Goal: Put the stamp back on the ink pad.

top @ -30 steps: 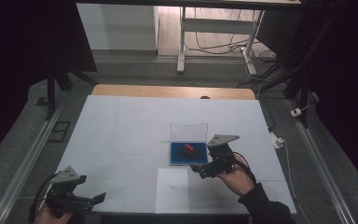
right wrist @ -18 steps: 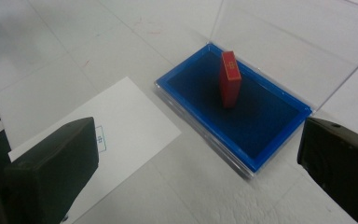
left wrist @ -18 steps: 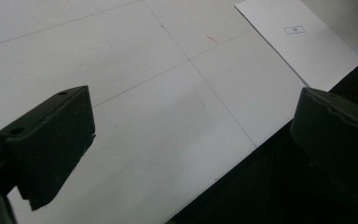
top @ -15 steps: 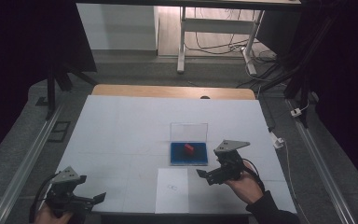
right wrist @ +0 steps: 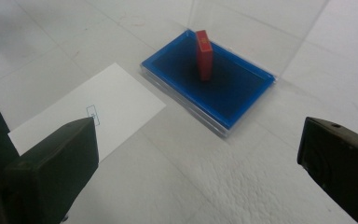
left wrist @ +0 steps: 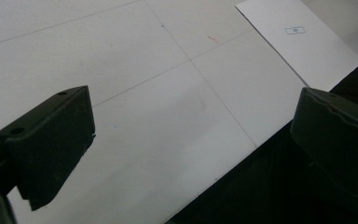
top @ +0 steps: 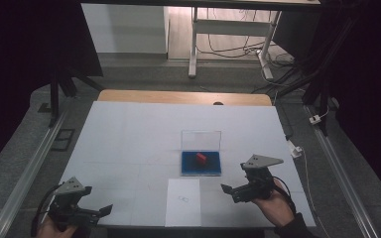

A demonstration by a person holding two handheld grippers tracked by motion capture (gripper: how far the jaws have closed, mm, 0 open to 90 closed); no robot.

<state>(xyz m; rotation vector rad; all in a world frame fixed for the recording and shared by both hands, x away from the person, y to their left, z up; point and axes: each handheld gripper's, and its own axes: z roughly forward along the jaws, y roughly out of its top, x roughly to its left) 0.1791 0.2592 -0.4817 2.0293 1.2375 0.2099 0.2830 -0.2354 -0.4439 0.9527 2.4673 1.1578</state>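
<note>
1. Left tongs [top: 87, 214] sit at the near left corner of the tabletop [top: 129, 139], jaws wide apart and empty, held over the tabletop's front edge.
2. Right tongs [top: 233, 191] are held at the near right, jaws wide apart, nothing between them.
3. A white paper sheet [top: 182, 202] lies flat at the front edge, between the two tongs.
4. The red block [right wrist: 204, 53] stands upright on the blue tray [right wrist: 235, 93], beyond and left of the right tongs, apart from them and well apart from the left tongs.
5. A clear lid [top: 201, 140] stands upright along the tray's far edge.
</note>
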